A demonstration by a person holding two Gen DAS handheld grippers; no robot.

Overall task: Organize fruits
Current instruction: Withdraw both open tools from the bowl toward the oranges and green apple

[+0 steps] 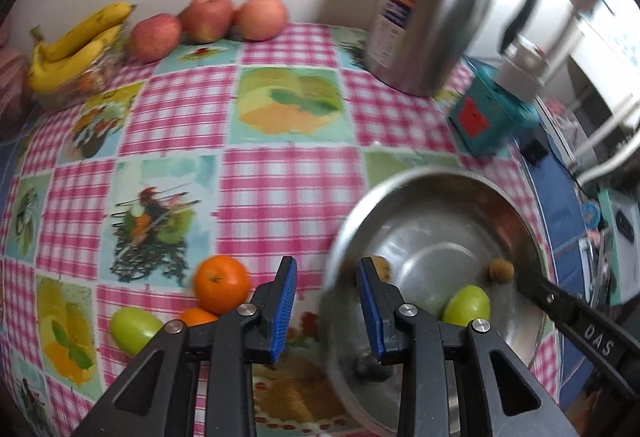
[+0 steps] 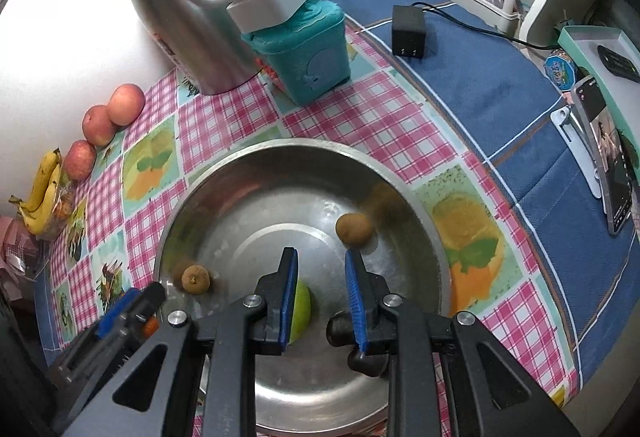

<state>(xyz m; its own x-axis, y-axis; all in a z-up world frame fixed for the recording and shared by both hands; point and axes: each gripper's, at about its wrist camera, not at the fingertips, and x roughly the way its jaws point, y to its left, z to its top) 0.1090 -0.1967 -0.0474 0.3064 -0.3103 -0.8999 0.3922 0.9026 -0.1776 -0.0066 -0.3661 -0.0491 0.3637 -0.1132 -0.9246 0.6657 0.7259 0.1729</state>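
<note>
Both grippers, left (image 1: 327, 307) and right (image 2: 320, 299), gape empty; right's finger half-hides the green fruit (image 2: 302, 311).

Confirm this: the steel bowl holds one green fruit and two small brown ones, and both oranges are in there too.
Not the oranges. In the left wrist view both oranges sit on the tablecloth outside the steel bowl. The green fruit and two brown ones are inside.

left wrist: low, near, faces wall | right wrist: above bowl (image 2: 200, 177), looks down | shared: bowl (image 1: 400, 193), tablecloth (image 1: 280, 193)
</note>
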